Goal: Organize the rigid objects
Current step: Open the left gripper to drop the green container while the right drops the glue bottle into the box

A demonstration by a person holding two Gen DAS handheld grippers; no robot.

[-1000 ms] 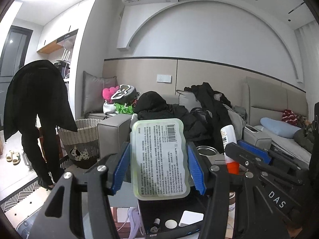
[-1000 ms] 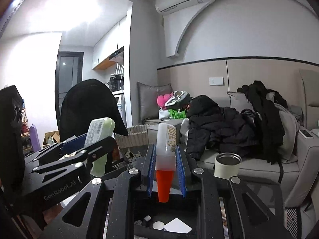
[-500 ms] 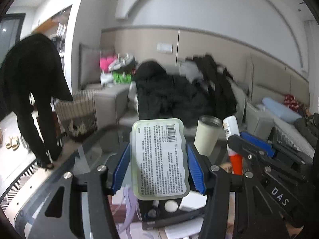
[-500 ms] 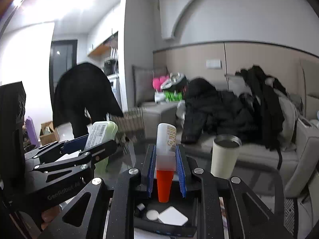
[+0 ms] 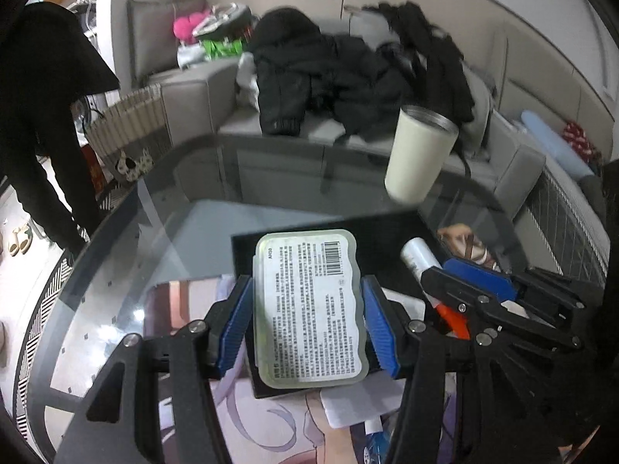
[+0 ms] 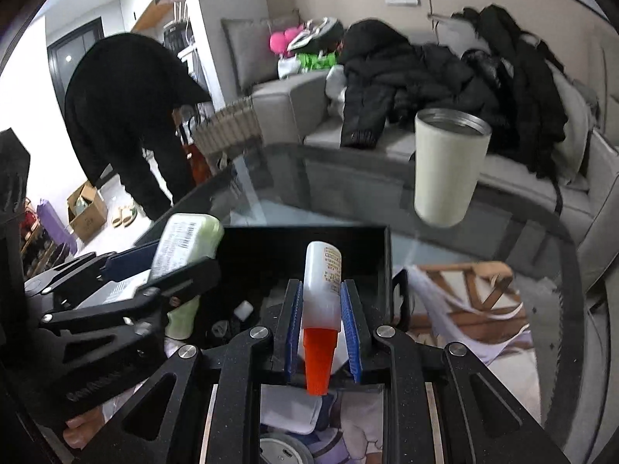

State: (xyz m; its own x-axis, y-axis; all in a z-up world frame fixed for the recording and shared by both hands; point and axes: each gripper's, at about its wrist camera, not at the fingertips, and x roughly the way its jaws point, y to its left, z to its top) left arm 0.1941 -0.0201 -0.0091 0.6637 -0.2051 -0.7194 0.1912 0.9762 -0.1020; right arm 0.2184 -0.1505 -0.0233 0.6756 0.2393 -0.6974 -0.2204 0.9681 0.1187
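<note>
My left gripper (image 5: 307,323) is shut on a flat pale green case (image 5: 308,305) with a white printed label, held over a black tray (image 5: 348,228) on the glass table. My right gripper (image 6: 322,323) is shut on a white glue bottle with an orange cap (image 6: 322,301), held cap toward the camera over the same black tray (image 6: 305,239). The green case (image 6: 185,239) and left gripper show at the left of the right wrist view. The bottle (image 5: 419,259) and right gripper show at the right of the left wrist view. Small items lie in the tray.
A cream tumbler (image 5: 419,154) stands on the round glass table (image 5: 162,208) beyond the tray; it also shows in the right wrist view (image 6: 447,166). Papers and a printed mat lie under the tray. A grey sofa (image 5: 201,92) piled with black coats stands behind. A person in black bends at left.
Both grippers tilted downward with their objects held; the view moved from the room and sofa to the glass table, the tray and the tumbler.
</note>
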